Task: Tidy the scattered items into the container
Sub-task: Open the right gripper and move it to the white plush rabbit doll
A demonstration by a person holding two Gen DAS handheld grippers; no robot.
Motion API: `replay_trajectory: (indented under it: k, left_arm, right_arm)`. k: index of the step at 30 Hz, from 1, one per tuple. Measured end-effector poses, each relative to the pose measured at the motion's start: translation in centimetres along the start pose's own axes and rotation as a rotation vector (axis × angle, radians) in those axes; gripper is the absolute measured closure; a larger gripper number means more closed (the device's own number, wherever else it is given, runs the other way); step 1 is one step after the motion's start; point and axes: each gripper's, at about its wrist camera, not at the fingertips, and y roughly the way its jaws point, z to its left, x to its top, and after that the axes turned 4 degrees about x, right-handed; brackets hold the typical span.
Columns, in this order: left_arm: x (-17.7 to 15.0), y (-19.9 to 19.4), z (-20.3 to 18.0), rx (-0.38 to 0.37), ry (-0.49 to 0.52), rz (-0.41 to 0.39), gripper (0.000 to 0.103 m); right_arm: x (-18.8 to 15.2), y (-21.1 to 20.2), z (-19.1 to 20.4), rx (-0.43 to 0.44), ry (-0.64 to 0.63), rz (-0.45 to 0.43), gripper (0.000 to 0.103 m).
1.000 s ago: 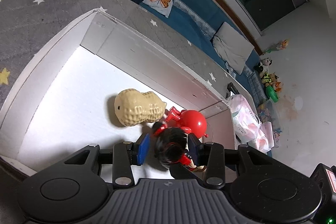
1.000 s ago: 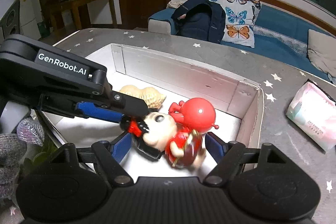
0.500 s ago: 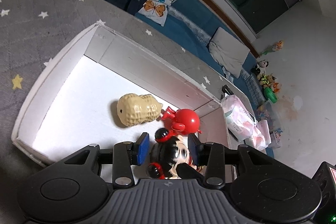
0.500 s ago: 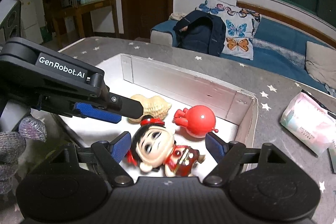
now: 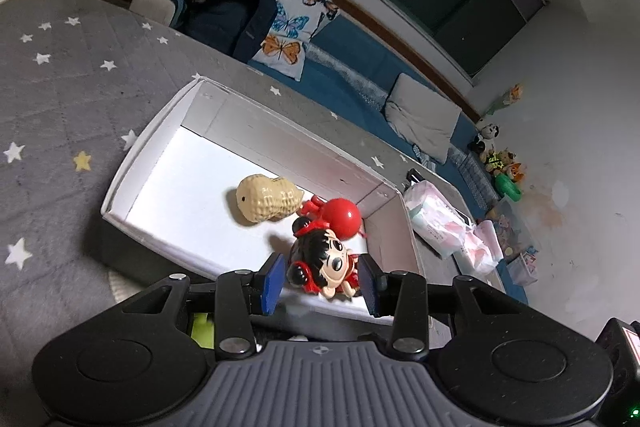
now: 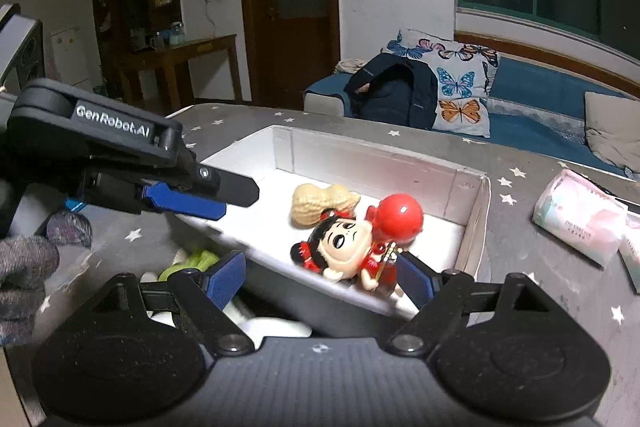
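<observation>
A white box (image 5: 132, 163) (image 6: 476, 215) sits on the grey star-patterned cloth. Inside it lie a tan peanut toy (image 5: 266, 199) (image 6: 320, 201), a red ball-shaped toy (image 5: 340, 219) (image 6: 400, 217) and a doll with black hair and a red dress (image 5: 324, 261) (image 6: 348, 247). My left gripper (image 5: 322, 285) is open and empty, raised above the box's near edge; its fingers also show in the right wrist view (image 6: 224, 195). My right gripper (image 6: 320, 281) is open and empty over the near edge. A green and white item (image 6: 192, 263) lies outside the box, partly hidden below my right gripper.
A pink tissue pack (image 5: 436, 223) (image 6: 580, 223) lies on the cloth right of the box. A blue sofa (image 6: 532, 99) with a dark backpack (image 5: 228, 15) and butterfly pillows stands behind. Toys (image 5: 500, 163) lie on the floor by the wall.
My left gripper let go of the doll, which now lies in the box beside the red toy. Both grippers have risen and pulled back from the box.
</observation>
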Motion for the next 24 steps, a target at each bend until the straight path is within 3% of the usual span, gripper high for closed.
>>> replay_trajectory:
  k: [18,24]
  left_arm:
    - [-5.2,-4.8,1.4,0.046,0.048,-0.058,0.060]
    - [-6.6,-5.9,3.1,0.057,0.021,-0.062,0.060]
  right_arm:
    - [-4.0,-2.4,2.5,0.068,0.018,-0.016,0.012]
    - [-4.9,-1.8,3.7,0.107,0.002,0.006,0.011]
